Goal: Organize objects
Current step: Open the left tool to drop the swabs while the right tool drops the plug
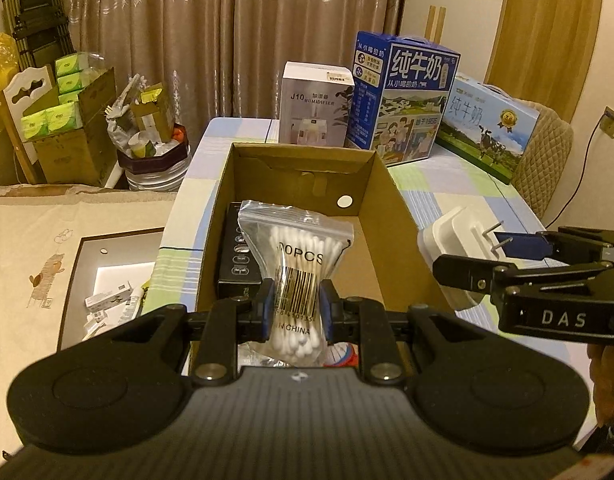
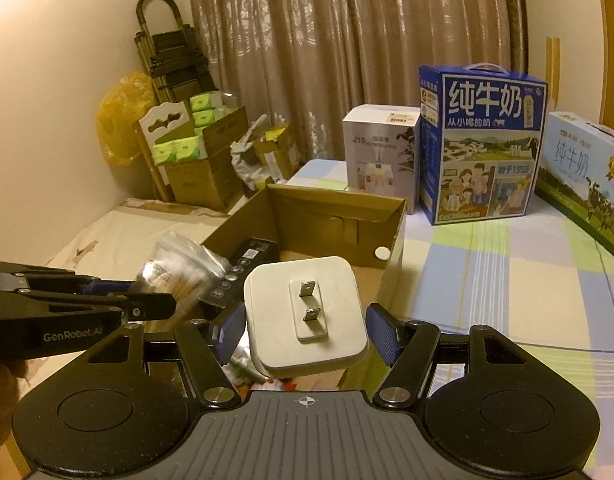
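While my left gripper pinches the cotton-swab bag at its waist, the blue pads dent the crinkly clear plastic on both sides of the barcode; the white swab tips bulge above and below the squeeze. The bag hangs over the near end of the cardboard box, just beside the black carton lying along the box's left wall.

My right gripper clamps a white wall charger: a smooth, matte block with rounded corners, two flat metal prongs facing the lens. The ribbed blue pads press its left and right sides. It sits over the box's near right corner.

The box is plain brown corrugated board, open-topped, a round white sticker on its far inner wall. Inside I see only the glossy black carton; the rest of the floor is bare.

Beyond it, on the pastel checked tablecloth, stand a white humidifier box, a tall blue milk carton and a pale blue milk case.

Only the left view shows the shallow tray to the left with small white packets, the bag's print, and the charger side-on. Only the right view shows the charger's prong face; there the bag is blurred.
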A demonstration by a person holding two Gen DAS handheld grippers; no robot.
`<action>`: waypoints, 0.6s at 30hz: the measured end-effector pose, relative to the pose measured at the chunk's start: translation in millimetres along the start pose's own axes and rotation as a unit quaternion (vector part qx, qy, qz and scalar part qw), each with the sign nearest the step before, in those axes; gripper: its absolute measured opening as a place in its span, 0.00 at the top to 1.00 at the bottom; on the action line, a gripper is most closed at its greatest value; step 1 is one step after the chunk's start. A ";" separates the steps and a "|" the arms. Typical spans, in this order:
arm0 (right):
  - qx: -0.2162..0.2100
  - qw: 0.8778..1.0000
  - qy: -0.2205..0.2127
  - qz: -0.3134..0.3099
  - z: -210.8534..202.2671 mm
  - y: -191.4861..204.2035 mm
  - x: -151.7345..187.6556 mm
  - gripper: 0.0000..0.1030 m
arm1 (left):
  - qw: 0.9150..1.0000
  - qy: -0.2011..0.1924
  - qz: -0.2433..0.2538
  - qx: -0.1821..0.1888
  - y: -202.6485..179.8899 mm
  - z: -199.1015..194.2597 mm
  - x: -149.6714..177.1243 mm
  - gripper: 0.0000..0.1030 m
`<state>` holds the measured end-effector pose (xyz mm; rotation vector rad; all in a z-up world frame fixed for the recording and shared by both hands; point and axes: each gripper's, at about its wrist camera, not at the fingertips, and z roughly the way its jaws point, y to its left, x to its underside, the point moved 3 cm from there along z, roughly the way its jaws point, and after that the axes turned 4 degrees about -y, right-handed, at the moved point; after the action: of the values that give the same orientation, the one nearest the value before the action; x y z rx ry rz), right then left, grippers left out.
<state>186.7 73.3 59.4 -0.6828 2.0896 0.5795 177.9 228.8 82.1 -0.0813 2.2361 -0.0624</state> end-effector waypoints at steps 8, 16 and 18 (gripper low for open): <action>0.003 1.000 0.007 0.015 9.0 -8.7 6.9 0.39 | 1.000 0.007 -0.010 -0.010 13.9 20.2 0.5 0.49; -0.010 1.000 0.007 0.013 3.4 6.0 8.4 0.39 | 1.000 0.020 -0.007 -0.012 14.1 13.8 12.2 0.47; -0.011 1.000 0.006 0.012 1.8 9.3 7.8 0.39 | 1.000 0.021 -0.006 -0.012 12.7 11.6 13.7 0.46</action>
<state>177.9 79.3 53.4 -0.6761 2.1067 0.6130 178.1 240.1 63.2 -0.1072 2.2788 -0.0443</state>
